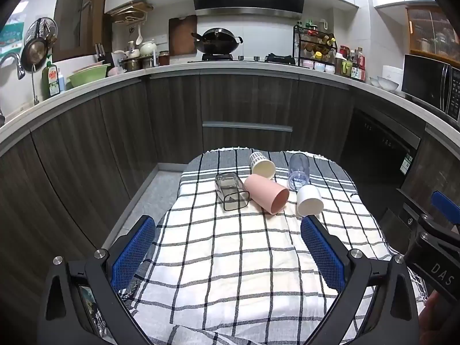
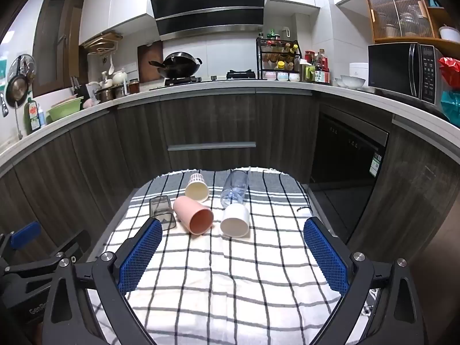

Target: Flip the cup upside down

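1. Left wrist view: our left gripper (image 1: 228, 244) has its fingers spread and holds nothing. The pink cup (image 1: 266, 193) lies on its side on the checked cloth (image 1: 230, 258), ahead and a little right, mouth turned toward us.

2. Right wrist view: our right gripper (image 2: 233, 247) is also spread and empty. The pink cup (image 2: 194, 215) lies ahead, slightly left, with the white cup (image 2: 235, 220) just beside it. Both grippers seem about equally near.

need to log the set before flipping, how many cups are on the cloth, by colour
pink cup: 1
white cup: 1
cream cup with slotted base: 1
clear bluish cup: 1
smoky grey square cup: 1
total: 5, all lying on their sides
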